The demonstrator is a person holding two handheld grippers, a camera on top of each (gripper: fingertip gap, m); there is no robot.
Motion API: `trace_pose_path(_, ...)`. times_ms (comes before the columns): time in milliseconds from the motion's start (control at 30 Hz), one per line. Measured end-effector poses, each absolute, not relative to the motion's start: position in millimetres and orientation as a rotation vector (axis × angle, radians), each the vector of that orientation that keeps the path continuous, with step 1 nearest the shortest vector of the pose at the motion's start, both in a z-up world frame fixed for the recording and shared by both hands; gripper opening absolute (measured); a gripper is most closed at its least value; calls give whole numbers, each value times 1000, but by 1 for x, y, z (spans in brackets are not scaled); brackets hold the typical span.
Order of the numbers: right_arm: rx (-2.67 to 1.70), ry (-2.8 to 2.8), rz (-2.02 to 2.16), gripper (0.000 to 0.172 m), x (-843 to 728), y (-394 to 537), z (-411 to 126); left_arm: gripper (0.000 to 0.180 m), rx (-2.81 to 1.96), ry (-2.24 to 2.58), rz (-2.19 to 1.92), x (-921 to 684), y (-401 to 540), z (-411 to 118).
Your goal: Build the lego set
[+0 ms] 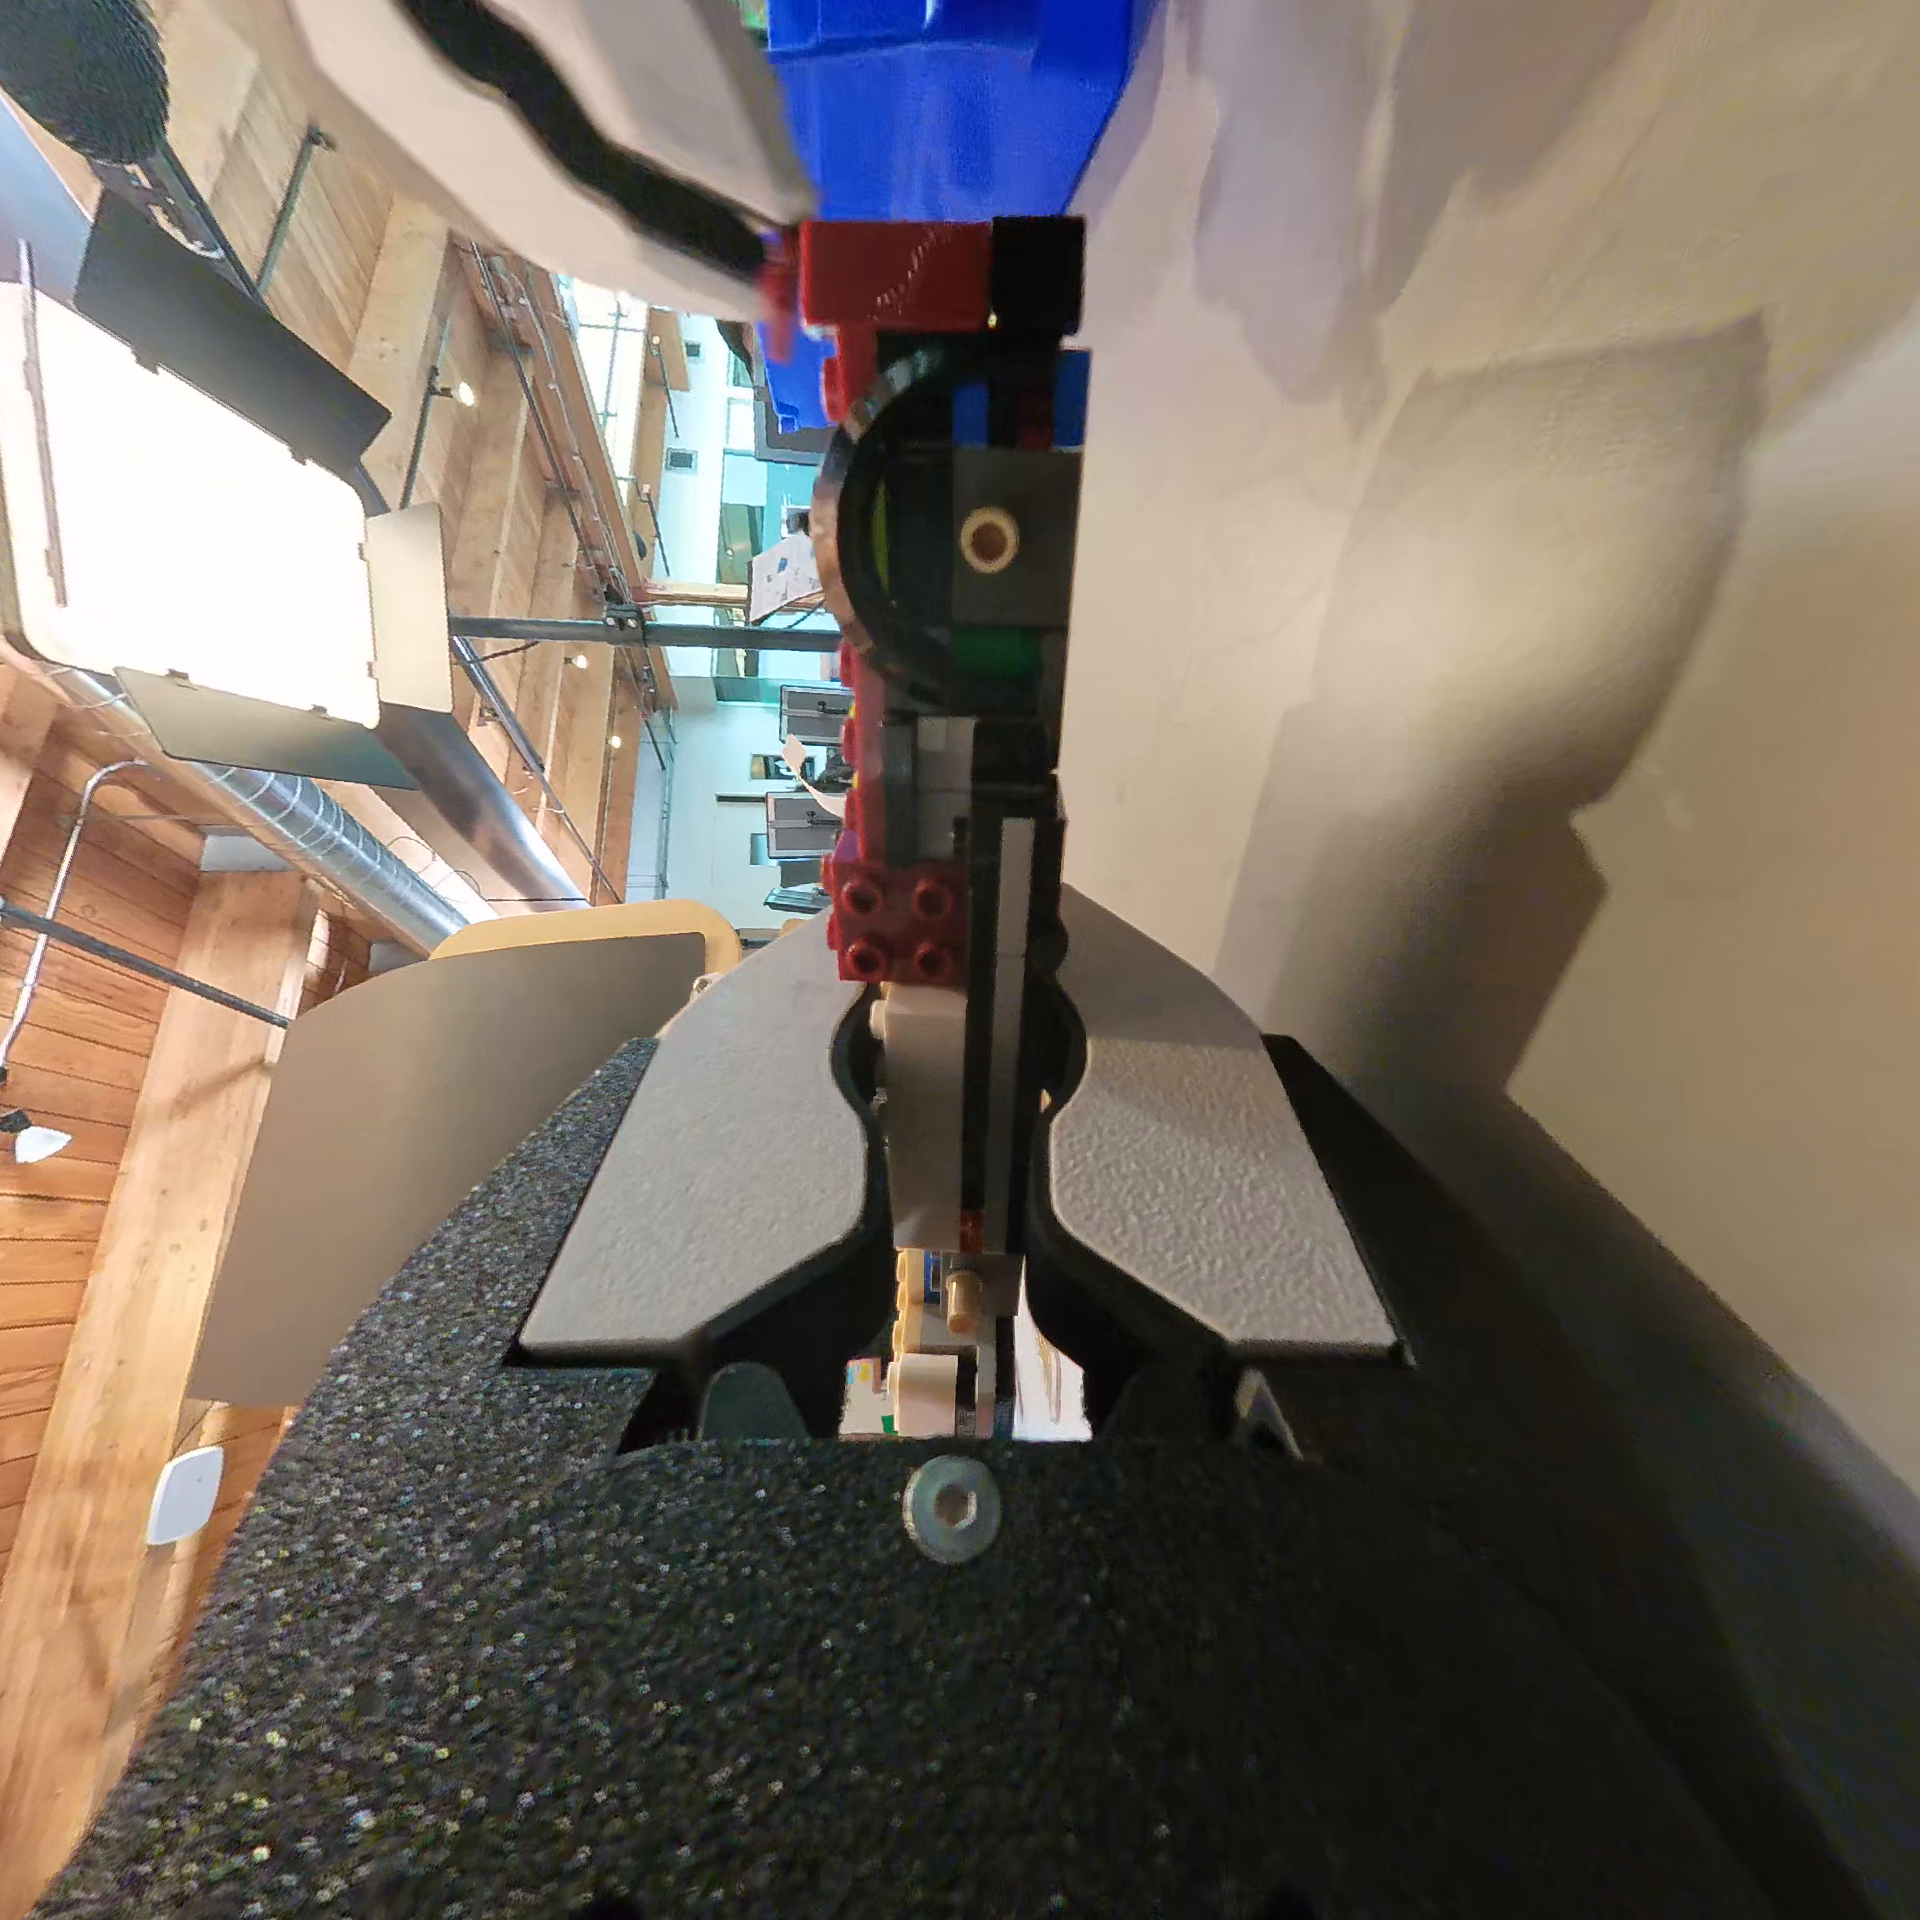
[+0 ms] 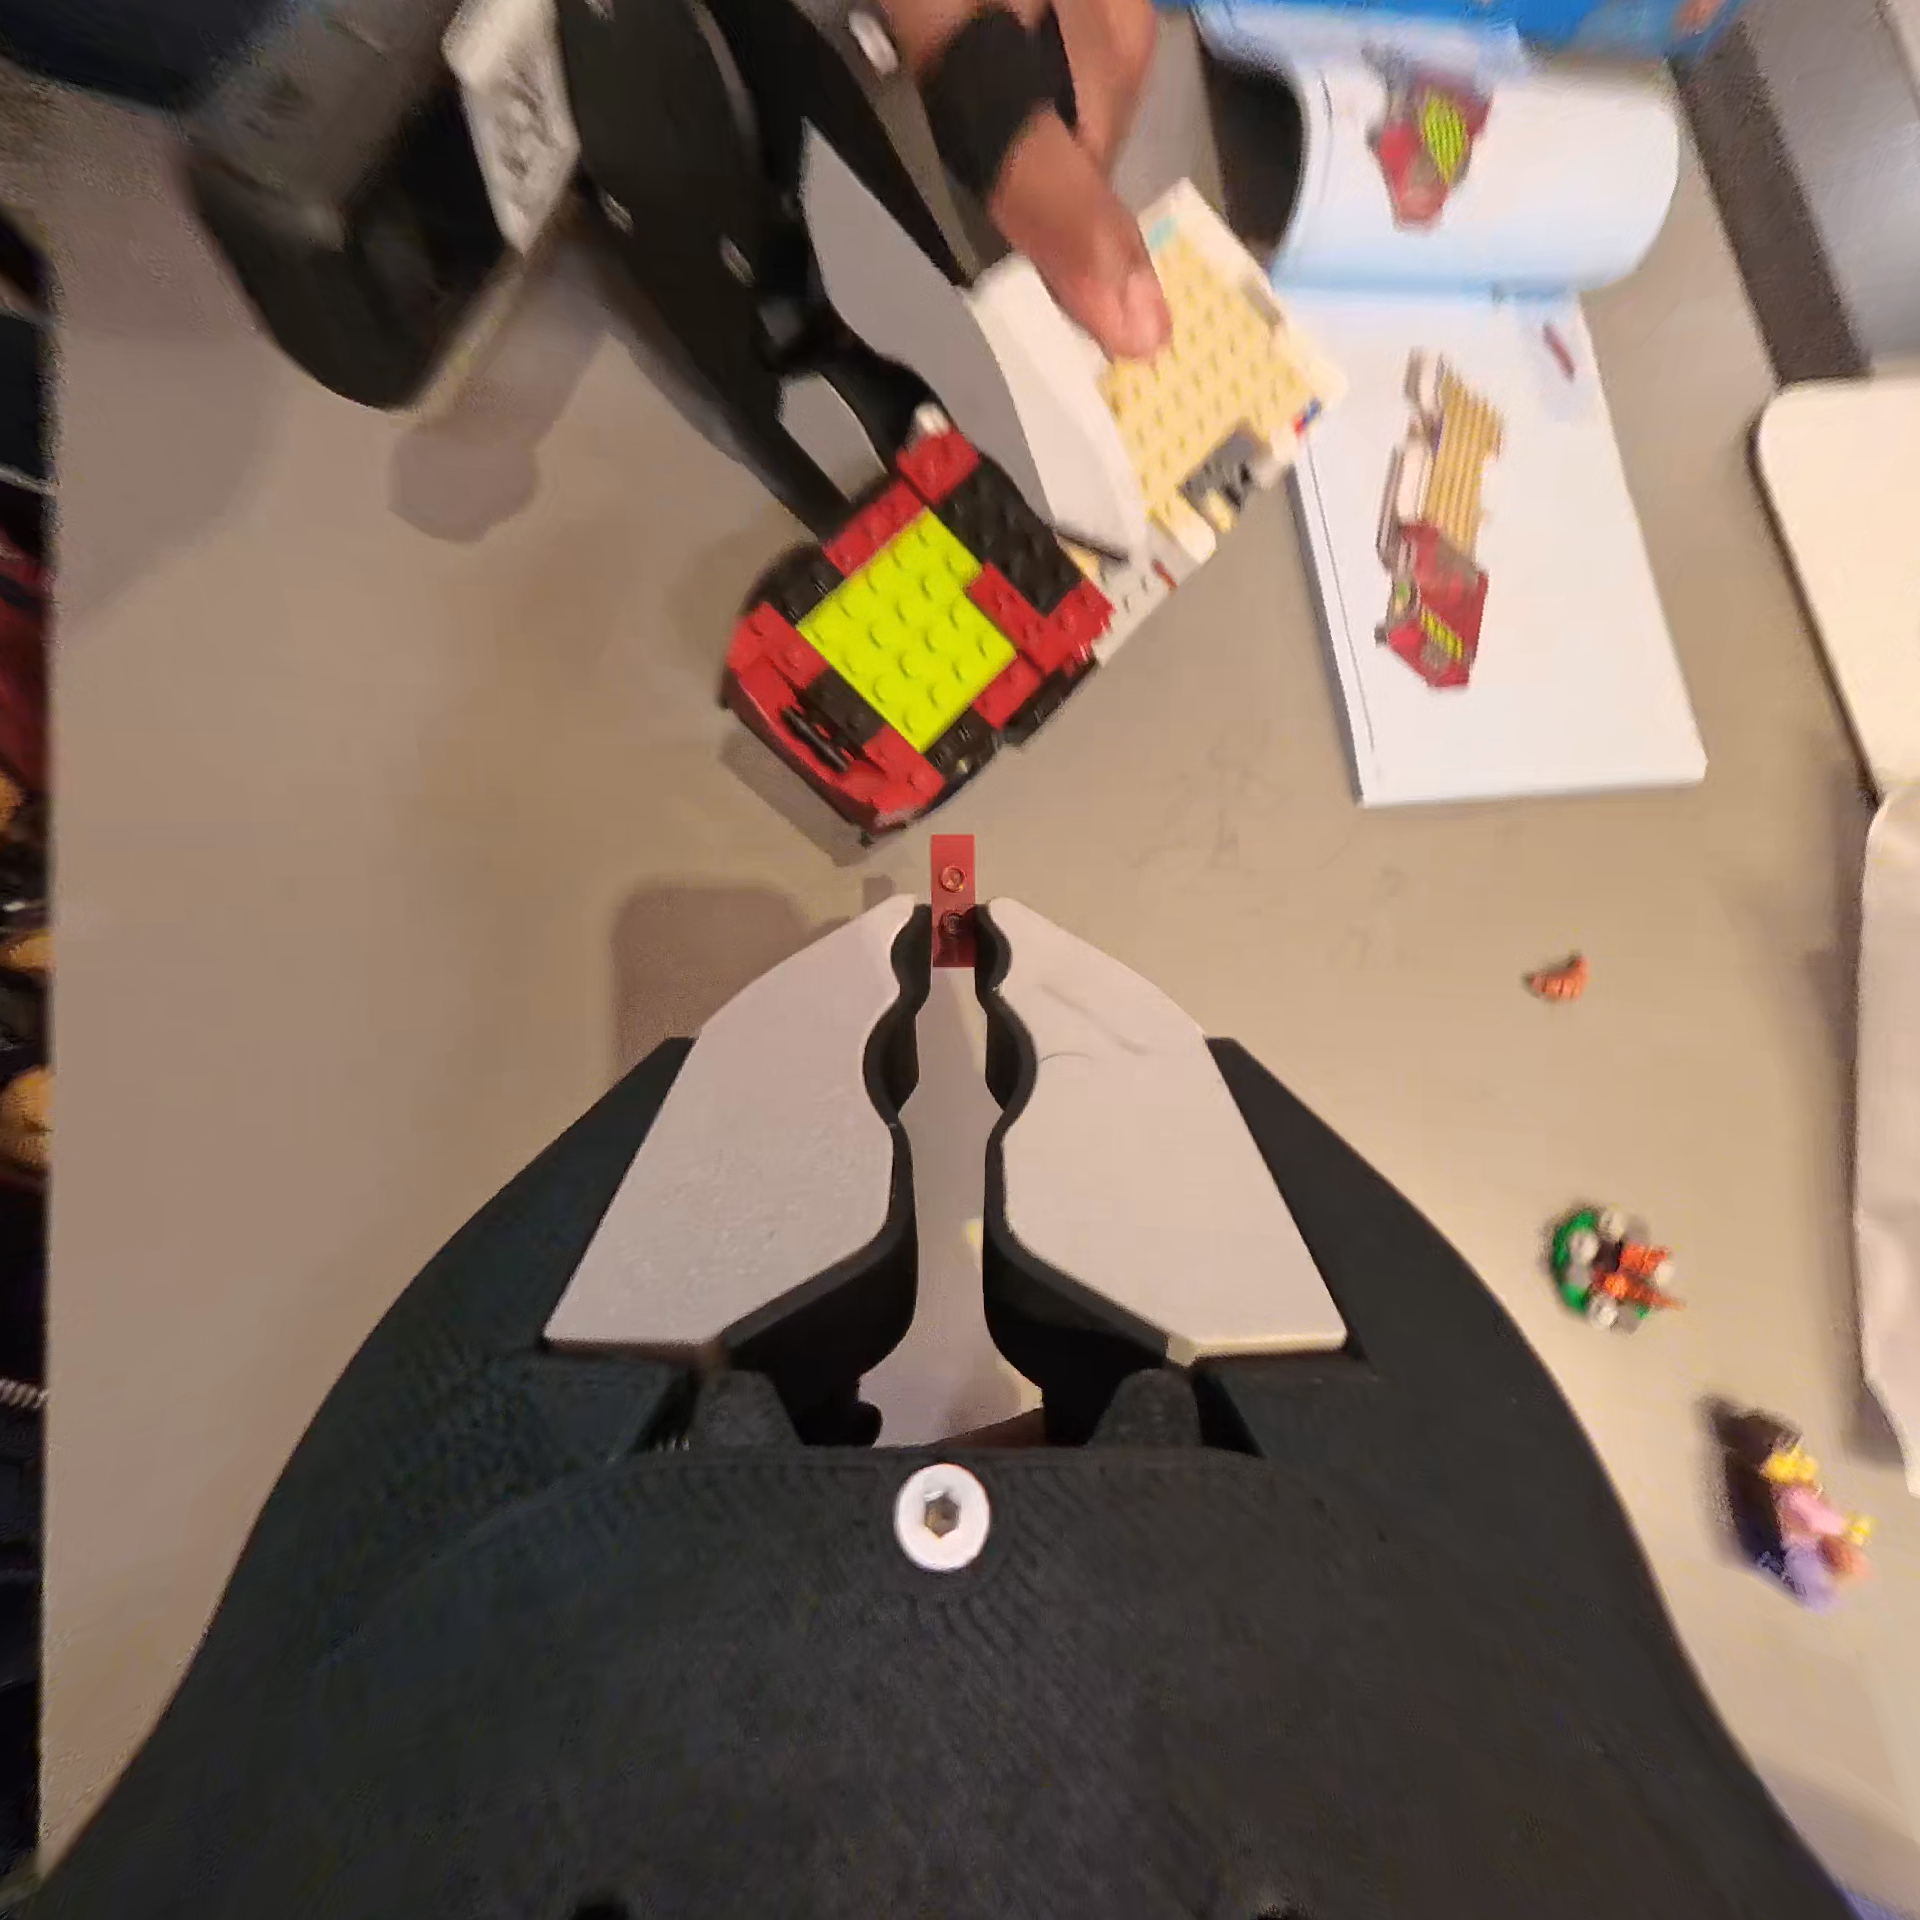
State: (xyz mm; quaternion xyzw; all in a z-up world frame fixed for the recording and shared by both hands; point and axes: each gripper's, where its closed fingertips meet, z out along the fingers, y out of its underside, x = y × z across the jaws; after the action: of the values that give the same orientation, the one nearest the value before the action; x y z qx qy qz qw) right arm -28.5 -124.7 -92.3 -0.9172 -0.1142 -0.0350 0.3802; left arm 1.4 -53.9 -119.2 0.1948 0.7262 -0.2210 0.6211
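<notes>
R gripper (image 2: 951, 920) pinching red plate (image 2: 953, 878); L gripper (image 1: 961, 997) clamping brick truck (image 1: 956, 644), yellow-green top only R view.

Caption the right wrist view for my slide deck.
Right gripper pinches a small red plate near a red-and-lime brick vehicle.

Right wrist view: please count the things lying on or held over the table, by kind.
Brick vehicles: 1
Small red plates in the jaws: 1
Instruction booklets: 1
Toy figures: 1
Small loose brick clusters: 2
Total: 6
</notes>
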Motion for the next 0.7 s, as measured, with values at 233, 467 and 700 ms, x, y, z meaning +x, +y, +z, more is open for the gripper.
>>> trace_pose_path(233,-2256,-606,-15,8,-64,-78,-69,25,472,1647,-540,-3,-65,-118)
trace_pose_path(467,-2302,-711,11,8,-62,-59,-86,25,473,1641,-563,-5,-68,-116)
trace_pose_path(700,-2322,-733,22,8,-56,-60,-96,25,480,1643,-587,-7,-72,-117)
